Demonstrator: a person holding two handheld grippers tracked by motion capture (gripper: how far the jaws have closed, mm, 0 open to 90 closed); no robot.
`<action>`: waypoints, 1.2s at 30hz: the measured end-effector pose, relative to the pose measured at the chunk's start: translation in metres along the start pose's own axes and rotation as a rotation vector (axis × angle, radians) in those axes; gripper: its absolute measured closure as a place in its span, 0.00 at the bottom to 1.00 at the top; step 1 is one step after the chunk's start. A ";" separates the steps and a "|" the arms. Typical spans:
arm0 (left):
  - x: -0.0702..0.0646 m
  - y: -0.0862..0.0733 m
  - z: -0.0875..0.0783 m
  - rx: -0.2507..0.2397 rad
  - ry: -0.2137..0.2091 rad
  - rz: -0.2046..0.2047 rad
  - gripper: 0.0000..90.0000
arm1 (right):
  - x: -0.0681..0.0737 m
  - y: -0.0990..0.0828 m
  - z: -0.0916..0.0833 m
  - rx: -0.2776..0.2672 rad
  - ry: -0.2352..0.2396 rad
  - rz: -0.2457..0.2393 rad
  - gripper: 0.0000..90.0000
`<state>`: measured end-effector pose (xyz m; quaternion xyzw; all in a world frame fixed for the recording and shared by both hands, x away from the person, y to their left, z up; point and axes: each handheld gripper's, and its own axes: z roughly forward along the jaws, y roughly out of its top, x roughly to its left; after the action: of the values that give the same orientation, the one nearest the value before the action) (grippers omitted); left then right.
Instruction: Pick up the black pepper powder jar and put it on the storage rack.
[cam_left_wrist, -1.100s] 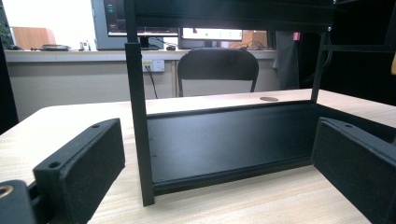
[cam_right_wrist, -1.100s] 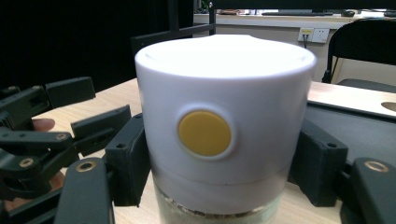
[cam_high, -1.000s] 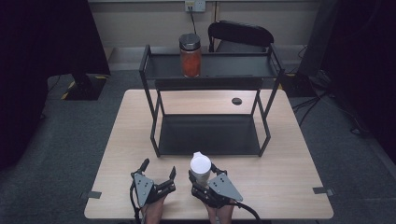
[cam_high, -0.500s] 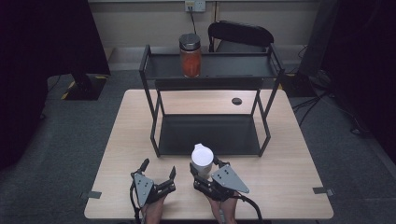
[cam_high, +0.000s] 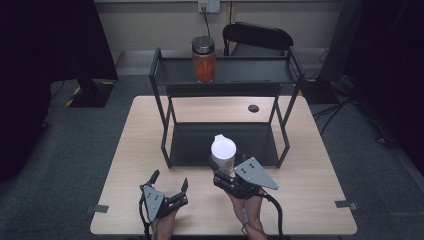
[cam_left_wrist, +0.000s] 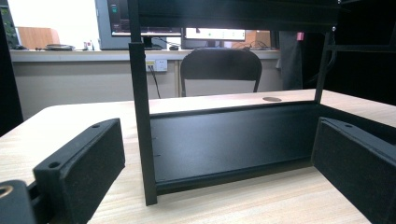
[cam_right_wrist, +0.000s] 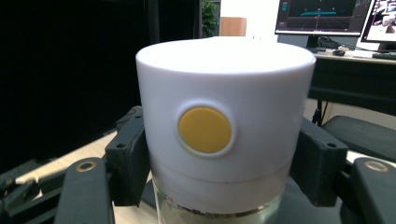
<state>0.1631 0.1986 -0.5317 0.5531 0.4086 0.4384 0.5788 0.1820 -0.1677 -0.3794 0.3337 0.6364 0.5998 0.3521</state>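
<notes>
Right gripper (cam_high: 223, 172) clamped around white-lidded jar (cam_high: 223, 153), left gripper (cam_high: 170, 181) spread wide, empty

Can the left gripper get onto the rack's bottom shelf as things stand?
Probably yes. The left gripper is open with nothing between its jaws, facing the bottom shelf, which looks bare. Only the rack's front post stands in line; it would need to steer past that.
</notes>
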 end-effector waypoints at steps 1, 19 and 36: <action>0.000 0.000 0.000 0.000 0.001 0.000 0.02 | -0.002 0.004 0.000 -0.003 0.001 0.003 0.33; 0.000 0.000 0.000 0.000 0.003 0.001 0.02 | -0.026 0.068 0.021 -0.050 -0.016 -0.009 0.33; 0.000 0.000 0.000 -0.001 0.001 0.001 0.02 | -0.046 0.129 0.052 -0.077 -0.059 -0.011 0.33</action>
<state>0.1631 0.1985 -0.5319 0.5528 0.4083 0.4392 0.5787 0.2507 -0.1712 -0.2501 0.3338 0.6040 0.6118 0.3865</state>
